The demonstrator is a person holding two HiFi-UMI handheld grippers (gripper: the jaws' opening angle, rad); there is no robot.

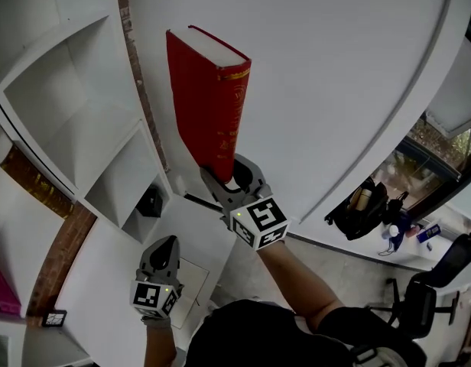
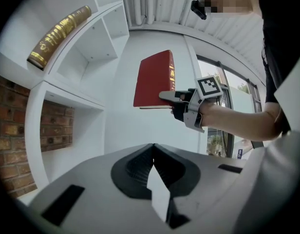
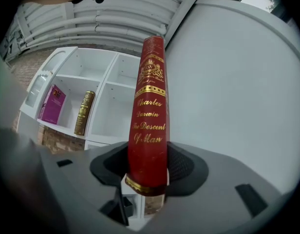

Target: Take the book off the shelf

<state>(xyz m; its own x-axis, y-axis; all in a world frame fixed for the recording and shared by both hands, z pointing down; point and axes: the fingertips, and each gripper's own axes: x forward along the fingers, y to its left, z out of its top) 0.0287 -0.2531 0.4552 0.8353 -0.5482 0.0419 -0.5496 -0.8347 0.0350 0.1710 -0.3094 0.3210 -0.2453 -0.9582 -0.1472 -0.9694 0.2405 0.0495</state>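
Starting at the far left, the white shelf (image 1: 63,44) is only a set of bare cubbies in the head view. The left gripper view catches a gold-spined book (image 2: 60,35) leaning in an upper compartment, and the right gripper view shows it beside a magenta book (image 3: 53,104). Next over, the left hand-held gripper (image 1: 165,245) hangs low and is clenched on nothing. Its own view shows the pads pressed together (image 2: 153,150) with only white wall (image 2: 125,126) beyond. The red book (image 1: 209,98) is clear of the shelf, up in the air in front of that wall. The right hand-held gripper (image 1: 234,176) is grasping it by its lower end. The left gripper view shows the book side-on (image 2: 152,79), with the cover flat and the jaws (image 2: 172,96) pinching it. Only the right gripper view shows the spine (image 3: 149,126) head-on between the pads (image 3: 147,179), with gold lettering reading "Charles Darwin, The Descent of Man". Far right in the head view, a black bag (image 1: 362,205) sits on a ledge.
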